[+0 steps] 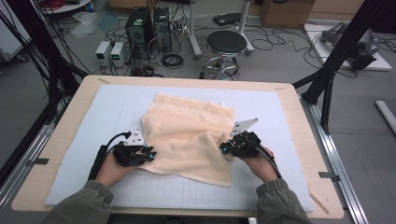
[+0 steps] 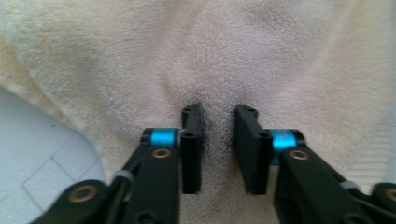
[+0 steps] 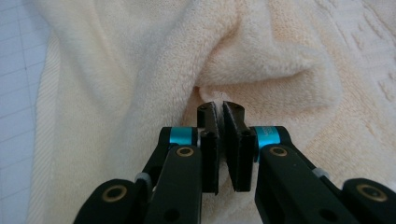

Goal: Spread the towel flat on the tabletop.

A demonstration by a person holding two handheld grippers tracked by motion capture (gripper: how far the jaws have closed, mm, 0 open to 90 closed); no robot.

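Here the towel (image 1: pixel 189 137) lies in the middle of the mat (image 1: pixel 112 112), partly folded, with a loose top layer hanging toward the near side. The left gripper (image 1: pixel 148 154) is at the towel's left edge, and the right gripper (image 1: pixel 225 148) is at its right edge. In the right gripper view the right gripper (image 3: pixel 219 122) has its jaws pressed together on a pinch of towel, so that side is held tight. In the left gripper view the left gripper (image 2: pixel 218 128) has its jaws a little apart, with towel (image 2: pixel 210 60) bunched in the gap; I think they are not squeezing it yet. To do this fold well, the left side should close firmly first. Then both hands should lift together, at the same height, and keep the edge stretched flat between them. Lay it down slowly, so the corners line up with the layer below.
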